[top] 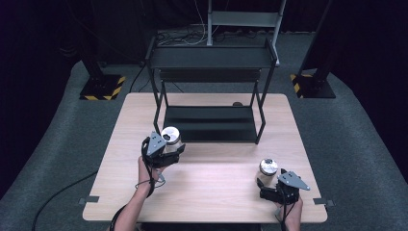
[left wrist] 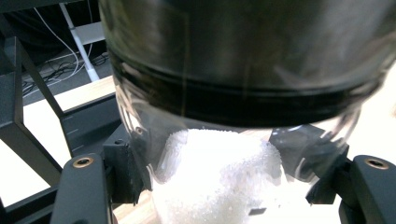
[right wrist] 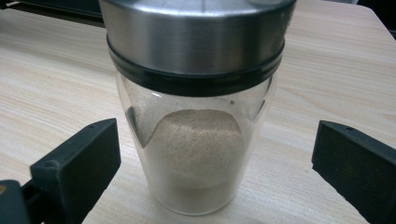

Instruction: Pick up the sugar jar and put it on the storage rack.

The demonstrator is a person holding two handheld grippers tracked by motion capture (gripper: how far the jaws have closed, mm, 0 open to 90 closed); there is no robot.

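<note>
A pale wooden table (top: 211, 187) takes up the middle of the floor, and a black metal shelf rack (top: 211, 91) stands on its far half, its lower tray resting on the tabletop. Near the rack's front left leg the person's left hand (top: 144, 169) reaches up from the near edge, forearm angled inward, holding the left gripper (top: 174, 150) level; its jaws pinch a glass jar of white grains (top: 171, 137) by the body. The left gripper view brings that jar (left wrist: 219, 186) right up close, the black jaws pressed against the glass either side, a dark lid band above the white crystals. Towards the near right corner the right hand (top: 288, 208) holds the right gripper (top: 262, 182) pointing away from the person, jaws spread wide around a second jar of tan powder (top: 268, 169) standing upright on the table. The right gripper view shows clear gaps between both jaws and that jar (right wrist: 196, 140), plus its brushed steel lid with a black ring. No label or writing is readable on either jar
</note>
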